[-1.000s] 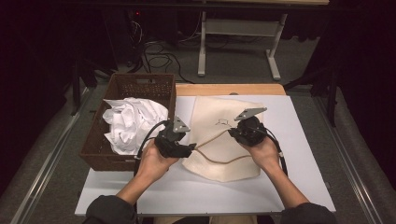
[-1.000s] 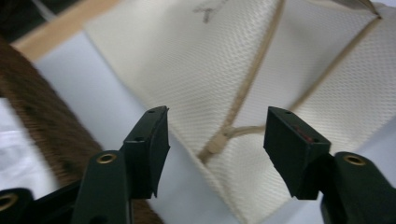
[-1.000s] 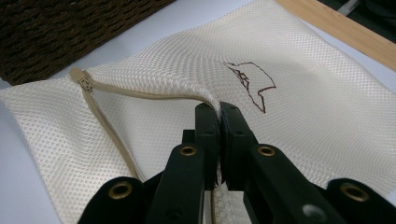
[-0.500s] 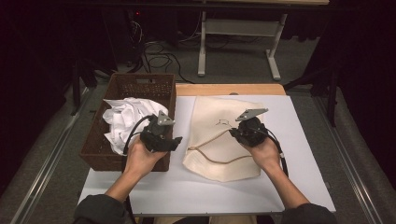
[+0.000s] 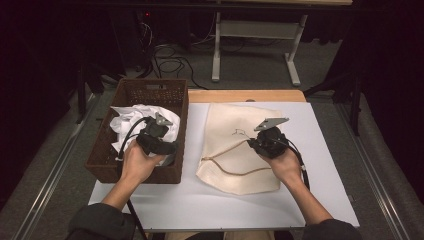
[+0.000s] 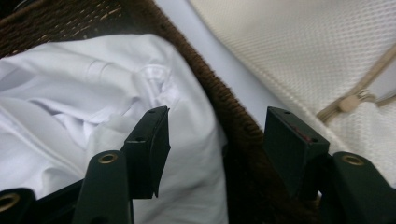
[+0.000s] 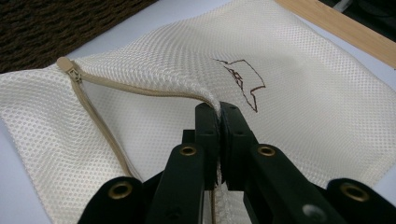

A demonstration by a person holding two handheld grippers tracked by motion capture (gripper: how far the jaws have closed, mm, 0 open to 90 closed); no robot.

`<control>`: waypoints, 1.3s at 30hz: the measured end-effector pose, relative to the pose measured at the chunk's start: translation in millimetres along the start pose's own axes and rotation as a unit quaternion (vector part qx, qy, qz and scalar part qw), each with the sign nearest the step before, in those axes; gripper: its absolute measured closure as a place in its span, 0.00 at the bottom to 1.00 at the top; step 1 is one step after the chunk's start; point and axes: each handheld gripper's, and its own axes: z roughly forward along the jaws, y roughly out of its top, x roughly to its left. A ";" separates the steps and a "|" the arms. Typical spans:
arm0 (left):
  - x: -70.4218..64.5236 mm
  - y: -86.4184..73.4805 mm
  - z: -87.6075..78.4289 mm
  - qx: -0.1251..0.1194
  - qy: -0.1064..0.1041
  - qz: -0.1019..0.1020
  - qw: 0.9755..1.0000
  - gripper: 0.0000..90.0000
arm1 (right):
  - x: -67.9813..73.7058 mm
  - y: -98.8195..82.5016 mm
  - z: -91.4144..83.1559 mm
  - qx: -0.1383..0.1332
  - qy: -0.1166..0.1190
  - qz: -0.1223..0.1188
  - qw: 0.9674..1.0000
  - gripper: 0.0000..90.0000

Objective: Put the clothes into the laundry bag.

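Your left hand (image 5: 137, 162) hides part of the basket's (image 5: 131, 90) white cloth (image 6: 56, 93); the mesh bag's (image 7: 299, 102) edge vanishes between the right gripper's (image 7: 219, 112) jaws.

Lab recording bay, black curtains (image 5: 45, 60), floor cables (image 5: 170, 55), white worktable (image 5: 320, 165)

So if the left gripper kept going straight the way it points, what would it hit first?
Most likely the white cloth in the brown basket. The open left gripper straddles the basket's rim, so that could catch one jaw; depth is unclear.
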 end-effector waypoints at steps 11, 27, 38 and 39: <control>35.1 -7.5 12.7 0.052 0.042 -0.030 0.997 0.36 | -3.1 -4.4 0.7 0.003 -0.006 0.001 1.000 0.98; 75.1 -12.5 44.4 0.104 0.067 -0.085 0.989 0.15 | -2.6 -6.4 5.0 0.012 -0.001 0.000 1.000 0.98; 97.9 -6.9 69.7 0.110 0.053 -0.116 0.986 0.06 | -1.7 -5.9 4.0 0.013 -0.004 -0.002 1.000 0.97; 99.1 -7.0 71.5 0.111 0.053 -0.118 0.985 0.05 | -2.0 -6.1 3.9 0.013 -0.004 -0.002 1.000 0.97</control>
